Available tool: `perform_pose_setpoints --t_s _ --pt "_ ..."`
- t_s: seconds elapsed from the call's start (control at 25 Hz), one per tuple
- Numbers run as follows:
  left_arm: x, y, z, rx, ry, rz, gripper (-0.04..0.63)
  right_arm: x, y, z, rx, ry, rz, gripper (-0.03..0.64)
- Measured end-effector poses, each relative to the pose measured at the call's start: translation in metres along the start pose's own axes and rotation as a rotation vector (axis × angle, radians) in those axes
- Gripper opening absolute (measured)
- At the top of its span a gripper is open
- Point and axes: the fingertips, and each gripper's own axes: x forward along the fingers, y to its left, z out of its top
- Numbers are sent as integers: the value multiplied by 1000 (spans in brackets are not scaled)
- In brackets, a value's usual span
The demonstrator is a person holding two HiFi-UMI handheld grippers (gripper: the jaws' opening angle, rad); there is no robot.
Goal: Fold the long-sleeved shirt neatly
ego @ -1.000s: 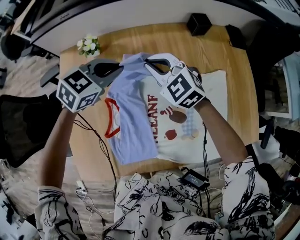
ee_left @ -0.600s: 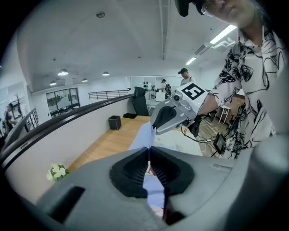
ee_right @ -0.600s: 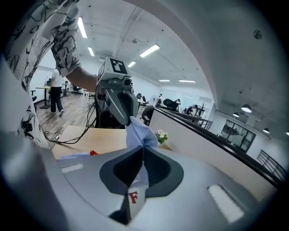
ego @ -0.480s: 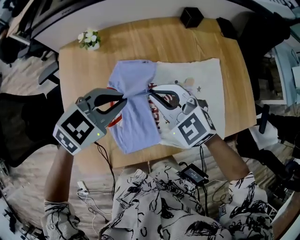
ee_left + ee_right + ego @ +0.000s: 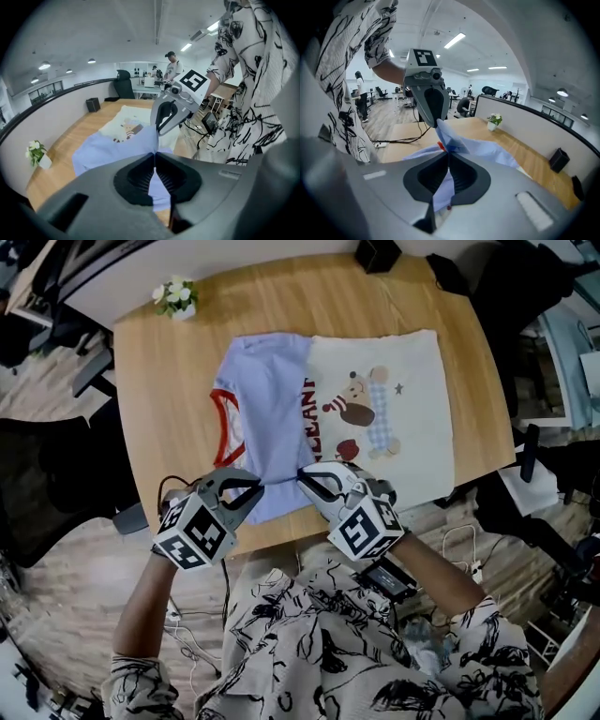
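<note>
The shirt (image 5: 394,399) lies flat on the wooden table (image 5: 169,381): a cream body with a bear print and a light blue sleeve (image 5: 267,399) with red trim along its left side. The sleeve runs toward the table's near edge. My left gripper (image 5: 261,486) and right gripper (image 5: 302,474) sit side by side there, each shut on the sleeve's near end. In the left gripper view the blue cloth (image 5: 108,147) is pinched in the closed jaws, with the right gripper (image 5: 158,133) just ahead. The right gripper view shows the cloth (image 5: 487,150) bunched between its jaws, facing the left gripper (image 5: 437,125).
A small pot of white flowers (image 5: 176,296) stands at the table's far left corner. A black box (image 5: 377,253) sits at the far edge. A black power adapter (image 5: 386,579) and cables lie by the person's lap. Office chairs and people are in the background.
Both grippers have travelled from the far side of the table to its near edge, drawing the blue sleeve with them so it now lies stretched along the shirt's left side.
</note>
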Motion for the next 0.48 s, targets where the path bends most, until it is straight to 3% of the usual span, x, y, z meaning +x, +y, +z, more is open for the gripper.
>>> perform_pose_setpoints --t_s 0.16,0.48 --pt "27 -20 -40 -37 28 -24 20 21 39 -37 -48 63 7 23" --pt "77 -40 -104 -53 89 8 21 53 72 -86 -7 147 33 34"
